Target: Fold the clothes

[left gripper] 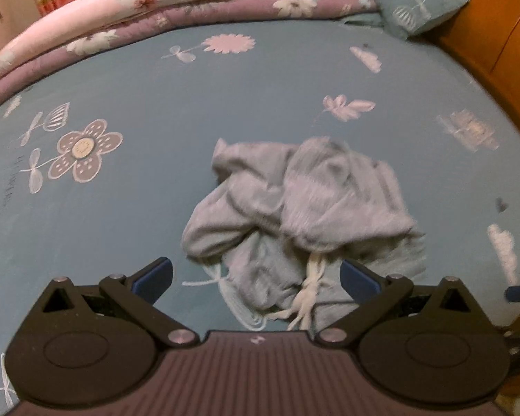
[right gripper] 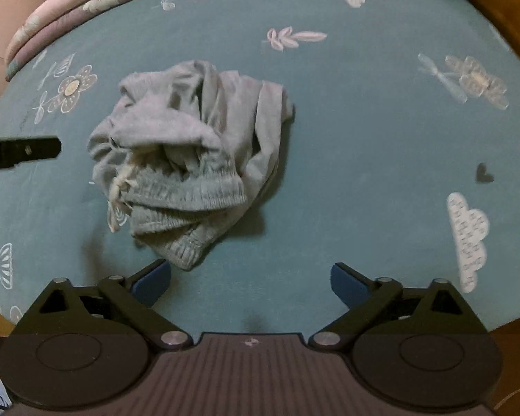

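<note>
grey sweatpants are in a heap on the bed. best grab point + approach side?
Grip the ribbed waistband: the thickest, most exposed edge of the grey sweatpants, at the near side of the heap beside the white drawstring. Probably come in from the near side with the open right tool, which is closest.

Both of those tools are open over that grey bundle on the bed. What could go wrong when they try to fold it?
1. The grey garment is crumpled into a heap with layers overlapping, so a pinch may well catch several layers at once.
2. The white drawstring hangs loose at the waistband; the left tool, open just above it, could snag the cord instead of the cloth.
3. The right tool hovers mostly over bare bed sheet and might grab that instead.
</note>
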`<control>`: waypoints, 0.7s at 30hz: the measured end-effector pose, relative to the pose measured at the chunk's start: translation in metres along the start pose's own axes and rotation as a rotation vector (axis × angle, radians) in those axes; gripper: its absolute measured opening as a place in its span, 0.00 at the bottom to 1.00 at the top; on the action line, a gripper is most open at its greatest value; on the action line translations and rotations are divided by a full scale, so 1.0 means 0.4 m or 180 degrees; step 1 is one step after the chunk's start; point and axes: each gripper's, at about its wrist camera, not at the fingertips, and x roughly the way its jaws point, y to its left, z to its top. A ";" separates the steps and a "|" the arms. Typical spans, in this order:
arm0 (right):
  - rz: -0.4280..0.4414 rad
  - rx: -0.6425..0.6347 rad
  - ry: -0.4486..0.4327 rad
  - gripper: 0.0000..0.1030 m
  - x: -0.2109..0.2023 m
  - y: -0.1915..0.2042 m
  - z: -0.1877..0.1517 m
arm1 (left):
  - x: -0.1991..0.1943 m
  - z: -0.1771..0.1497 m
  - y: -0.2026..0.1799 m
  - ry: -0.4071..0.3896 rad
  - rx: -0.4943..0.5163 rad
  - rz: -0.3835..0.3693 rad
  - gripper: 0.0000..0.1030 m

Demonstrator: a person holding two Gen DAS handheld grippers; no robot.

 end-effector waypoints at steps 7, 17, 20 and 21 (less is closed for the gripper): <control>0.0138 -0.0063 -0.0001 0.95 0.053 -0.082 -0.050 | 0.038 -0.050 -0.085 -0.0131 0.0099 0.0172 0.98; 0.0370 -0.0023 -0.0096 0.87 0.118 -0.194 -0.023 | 0.100 -0.049 -0.173 -0.0163 0.0212 0.0290 0.89; 0.0519 -0.0153 -0.0171 0.80 0.116 -0.197 0.014 | 0.101 -0.045 -0.181 -0.0184 0.0188 0.0257 0.88; 0.0579 -0.0181 -0.0197 0.80 0.114 -0.195 0.027 | 0.101 -0.045 -0.184 -0.0186 0.0177 0.0247 0.88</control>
